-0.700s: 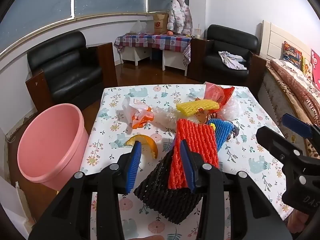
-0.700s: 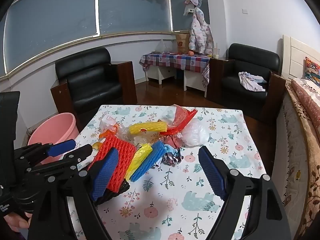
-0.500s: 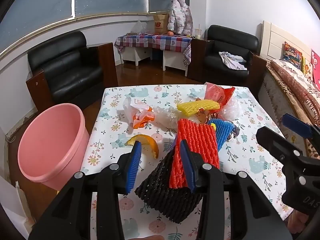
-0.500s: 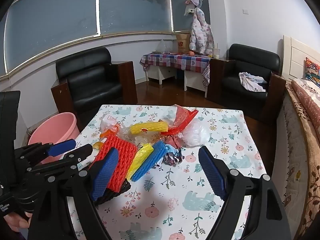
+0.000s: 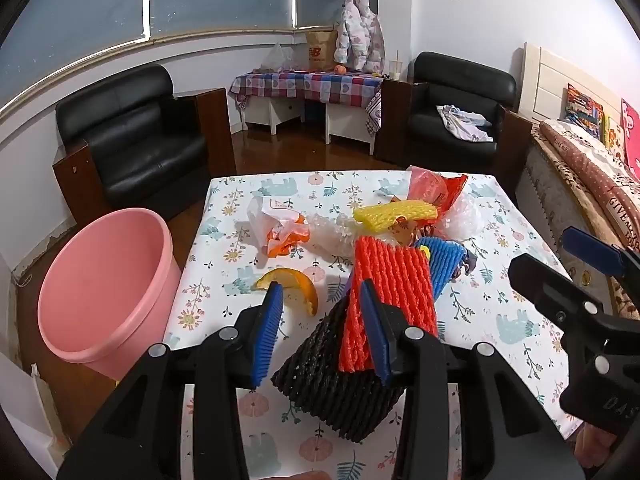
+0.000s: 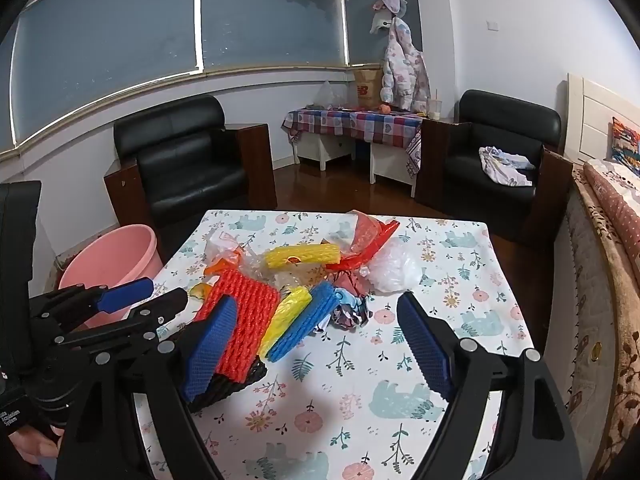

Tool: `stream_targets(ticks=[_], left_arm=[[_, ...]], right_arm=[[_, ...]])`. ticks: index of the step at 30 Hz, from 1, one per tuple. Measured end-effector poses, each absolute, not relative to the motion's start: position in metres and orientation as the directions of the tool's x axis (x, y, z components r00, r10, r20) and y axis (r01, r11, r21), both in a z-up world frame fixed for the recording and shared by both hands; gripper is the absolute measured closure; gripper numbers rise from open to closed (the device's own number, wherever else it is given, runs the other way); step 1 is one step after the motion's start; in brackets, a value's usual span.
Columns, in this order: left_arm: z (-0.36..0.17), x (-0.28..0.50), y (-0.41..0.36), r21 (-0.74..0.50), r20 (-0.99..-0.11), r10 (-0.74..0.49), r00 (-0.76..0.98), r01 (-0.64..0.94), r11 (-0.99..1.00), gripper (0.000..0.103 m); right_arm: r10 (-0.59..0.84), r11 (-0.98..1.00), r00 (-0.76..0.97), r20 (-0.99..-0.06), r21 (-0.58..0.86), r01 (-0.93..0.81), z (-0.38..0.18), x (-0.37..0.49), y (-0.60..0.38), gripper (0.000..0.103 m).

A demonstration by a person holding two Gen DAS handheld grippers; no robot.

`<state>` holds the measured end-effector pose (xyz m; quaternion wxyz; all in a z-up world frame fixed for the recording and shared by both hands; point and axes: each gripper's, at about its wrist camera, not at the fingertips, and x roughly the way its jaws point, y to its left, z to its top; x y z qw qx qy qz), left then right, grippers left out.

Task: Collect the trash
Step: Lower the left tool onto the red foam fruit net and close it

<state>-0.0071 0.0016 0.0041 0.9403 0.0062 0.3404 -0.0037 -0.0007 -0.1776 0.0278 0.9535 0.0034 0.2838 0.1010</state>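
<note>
A pile of trash lies on the floral table [image 5: 472,320]: a black foam net [image 5: 340,392], a red foam net [image 5: 388,280] on it, blue [image 5: 444,260] and yellow [image 5: 394,214] nets, an orange peel [image 5: 298,284], plastic bags [image 5: 280,224]. My left gripper [image 5: 320,320] is open above the table's near part, its right finger over the red net's near edge. My right gripper [image 6: 316,340] is open and empty above the table, near the blue net [image 6: 308,320] and red net [image 6: 244,320]. A pink bucket [image 5: 104,280] stands left of the table.
Black armchairs [image 5: 136,144] stand behind the table at the left and right. A checked-cloth side table [image 5: 312,84] is at the back wall. A bed with patterned covers [image 5: 592,168] runs along the right. The right gripper shows in the left wrist view [image 5: 576,292].
My left gripper has edged slightly forward toward the trash pile. The right gripper has hardly moved. Both stay open.
</note>
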Motion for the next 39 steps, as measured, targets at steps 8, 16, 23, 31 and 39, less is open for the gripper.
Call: stream_targets(ticks=[8,16,23,31,39], left_arm=[[0.006,-0.010,0.001,0.008,-0.638,-0.002,0.770,0.009,1.000,0.062],[0.005,-0.008,0.002,0.007,-0.639,-0.006,0.769,0.013,1.000,0.062],[0.005,-0.013,0.002,0.000,-0.636,-0.005,0.771,0.007,1.000,0.062],[0.012,-0.027,0.004,-0.003,-0.624,-0.002,0.781,0.000,1.000,0.062],[0.014,-0.032,0.005,-0.011,-0.623,-0.009,0.782,0.003,1.000,0.062]], right_arm=[[0.210,0.976,0.819,-0.534,0.067,-0.207,0.030,-0.008,-0.174,0.022],[0.220,0.974,0.815,-0.536,0.082,-0.209,0.029,-0.013,-0.174,0.022],[0.256,0.964,0.823,-0.508,0.067,-0.258,0.033,-0.029,-0.170,0.022],[0.267,0.958,0.826,-0.495,0.046,-0.282,0.037,-0.041,-0.165,0.021],[0.277,0.955,0.821,-0.499,0.051,-0.291,0.039,-0.049,-0.164,0.021]])
